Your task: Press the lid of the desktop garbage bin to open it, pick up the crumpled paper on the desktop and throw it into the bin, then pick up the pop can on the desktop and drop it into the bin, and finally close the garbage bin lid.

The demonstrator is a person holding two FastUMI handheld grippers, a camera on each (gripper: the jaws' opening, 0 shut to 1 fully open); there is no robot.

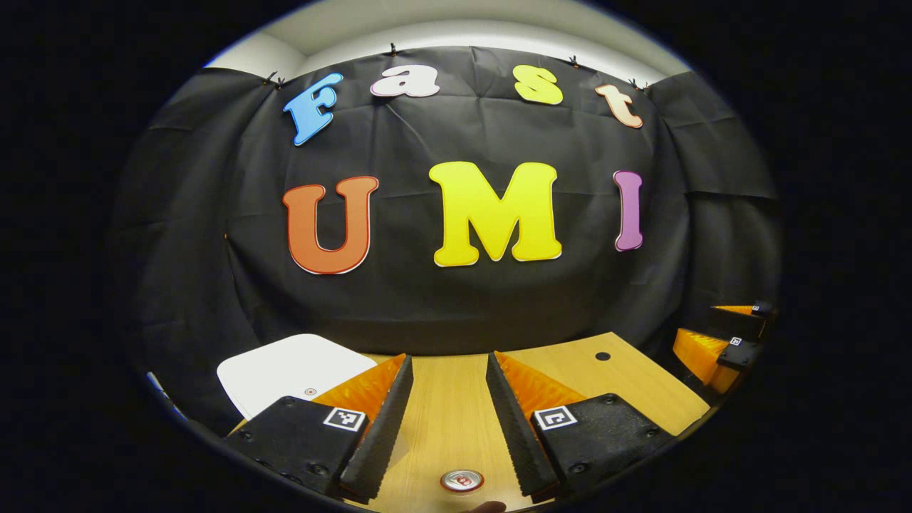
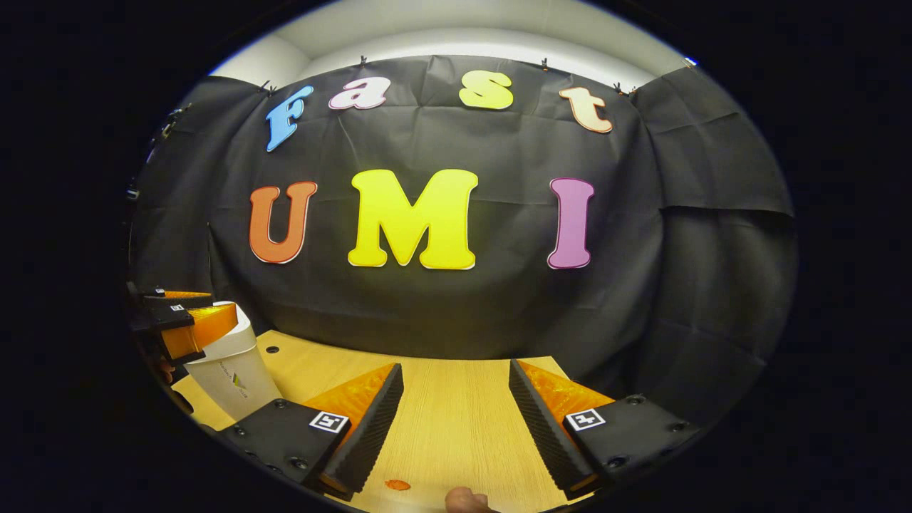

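Both tools hang idle above the desk with their jaws spread wide and nothing between them. The left gripper (image 1: 449, 427) looks down the wooden desktop (image 1: 442, 399), and the pop can (image 1: 462, 481) stands upright below and between its fingers, its silver top facing up, not touched by either one. Just to that gripper's left lies the bin's white lid (image 1: 292, 367), flat and closed as far as I can tell. From the right gripper (image 2: 456, 427) the garbage bin (image 2: 228, 370) stands off to its left on the table, a pale tapered body, with the other gripper hovering close over its top edge. A small orange speck (image 2: 397, 485) sits on the wood near the right gripper's left finger, and something rounded pokes in at the bottom edge there; I cannot say what it is. I cannot pick out the crumpled paper. My guess is that this is the very start: the lid is not yet pressed. The next move calls for the left gripper to come down on that lid and push it until it springs open.
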